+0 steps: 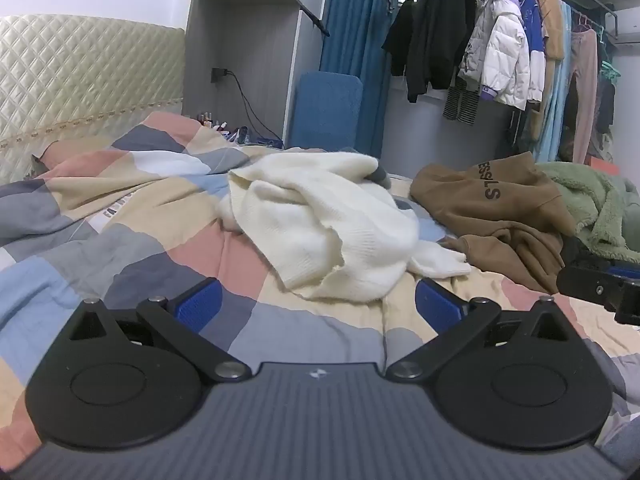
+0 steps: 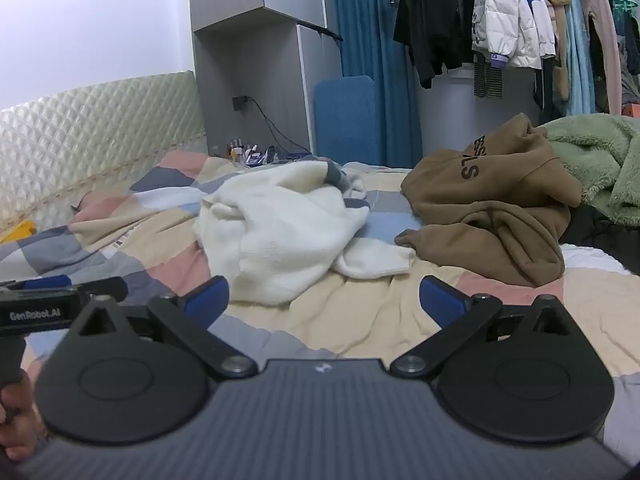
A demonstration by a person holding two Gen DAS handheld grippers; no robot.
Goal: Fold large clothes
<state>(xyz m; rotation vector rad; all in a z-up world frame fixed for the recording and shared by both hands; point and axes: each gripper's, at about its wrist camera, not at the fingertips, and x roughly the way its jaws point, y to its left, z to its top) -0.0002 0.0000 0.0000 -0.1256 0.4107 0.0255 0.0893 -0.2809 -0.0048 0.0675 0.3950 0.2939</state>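
Both claws, left claw [image 1: 318,304] and right claw [image 2: 324,300], spread wide and empty, aimed at crumpled cream knit sweater [image 1: 320,220] on checked bed quilt [image 1: 120,240], likely lining up first grab.

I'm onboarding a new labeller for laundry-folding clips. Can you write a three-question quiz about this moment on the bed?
1. True or false: the left gripper is clamped on the white sweater.
2. Which garment lies nearest both grippers? A) brown hoodie B) white sweater C) green fleece
3. Fill in: the clothes to fold lie on a ______ bedspread.

Key
1. False: its fingers are spread wide apart with nothing between them, short of the sweater. The right gripper is open too.
2. B. The hoodie lies to the sweater's right, the fleece beyond it.
3. Checked (pink, blue, grey and cream patches).
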